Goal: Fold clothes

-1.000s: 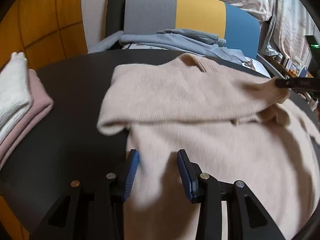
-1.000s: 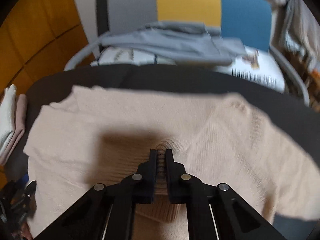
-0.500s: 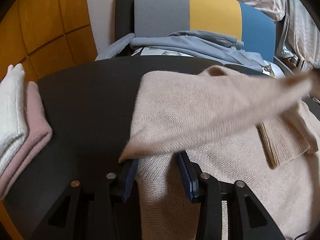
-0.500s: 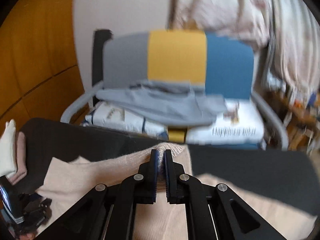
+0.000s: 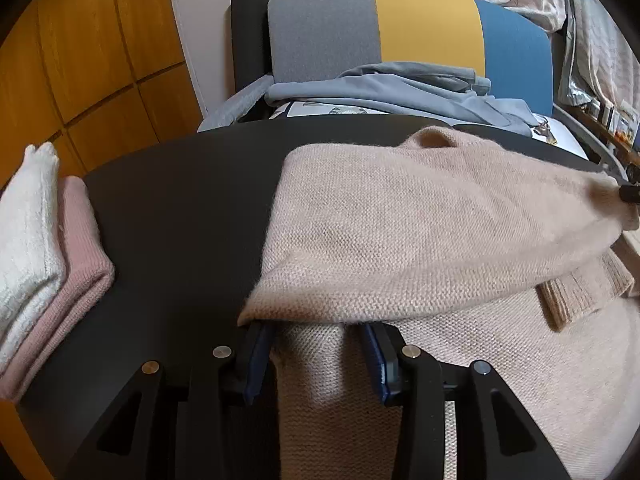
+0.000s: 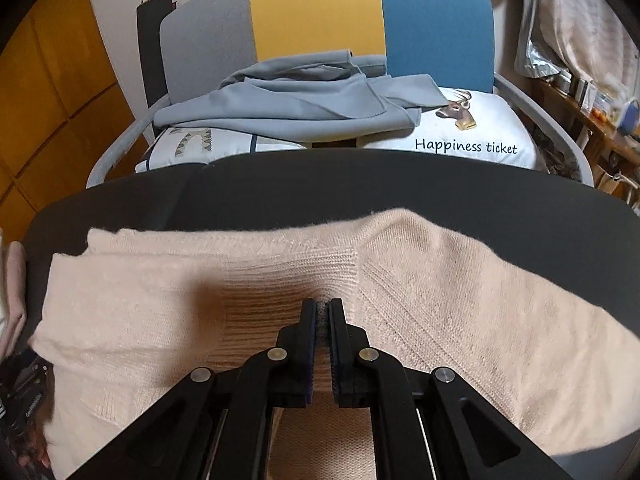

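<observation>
My right claw (image 6: 323, 312) is clamped tight on a ribbed fold of the beige knitted sweater (image 6: 460, 320), which lies spread over the dark round worktop (image 6: 400, 184). My left claw (image 5: 316, 344) stands half open astride the sweater's near edge, its pads not pressing it. Beyond the far edge, a white chair cushion (image 6: 480, 136) reads "Happiness ticket".

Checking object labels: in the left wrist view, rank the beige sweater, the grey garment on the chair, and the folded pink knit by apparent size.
1. beige sweater, though nearest the camera
2. grey garment
3. folded pink knit; close to the grey one, unsure
</observation>
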Demonstrator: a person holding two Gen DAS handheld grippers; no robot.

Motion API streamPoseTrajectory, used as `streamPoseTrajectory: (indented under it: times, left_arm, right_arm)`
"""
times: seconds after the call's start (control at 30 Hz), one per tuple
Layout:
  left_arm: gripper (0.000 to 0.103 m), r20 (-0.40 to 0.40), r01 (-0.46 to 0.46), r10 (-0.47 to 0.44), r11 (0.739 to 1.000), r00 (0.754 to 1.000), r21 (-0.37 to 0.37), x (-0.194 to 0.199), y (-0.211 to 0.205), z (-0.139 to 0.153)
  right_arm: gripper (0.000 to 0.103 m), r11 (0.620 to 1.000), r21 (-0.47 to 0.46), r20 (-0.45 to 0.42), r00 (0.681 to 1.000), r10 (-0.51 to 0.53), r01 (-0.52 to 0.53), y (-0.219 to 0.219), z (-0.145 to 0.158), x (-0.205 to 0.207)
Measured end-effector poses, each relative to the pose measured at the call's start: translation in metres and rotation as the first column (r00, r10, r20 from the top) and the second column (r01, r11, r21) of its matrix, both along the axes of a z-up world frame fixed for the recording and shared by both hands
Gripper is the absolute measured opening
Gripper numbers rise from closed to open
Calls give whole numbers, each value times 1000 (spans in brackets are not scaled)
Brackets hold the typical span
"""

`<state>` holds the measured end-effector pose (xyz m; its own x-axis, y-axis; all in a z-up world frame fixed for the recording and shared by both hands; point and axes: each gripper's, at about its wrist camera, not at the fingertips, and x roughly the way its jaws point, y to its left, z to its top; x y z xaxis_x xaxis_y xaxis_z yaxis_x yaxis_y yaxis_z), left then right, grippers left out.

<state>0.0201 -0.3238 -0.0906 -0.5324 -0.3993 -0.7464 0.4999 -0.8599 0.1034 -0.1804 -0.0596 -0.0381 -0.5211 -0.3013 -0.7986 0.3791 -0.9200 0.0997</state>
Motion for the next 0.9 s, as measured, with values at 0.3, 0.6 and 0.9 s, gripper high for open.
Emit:
streamPoseTrajectory:
  times: [0.3,0.6,0.9]
  left_arm:
    - [43,-10,-2,2,1000,1000,16,1,-2,0]
    - [43,-10,-2,2,1000,1000,15,1,-2,-1]
    - [43,-6,-5,5,1000,1000,6,1,-1,0]
  right_arm:
    - [6,1000,25,21,1000,11,-12,-2,-13,-2]
    - [32,998,45,53,998,-47,44,11,-26,-9]
    - [34,998,-33,-123,991,-60,56,15,16,14]
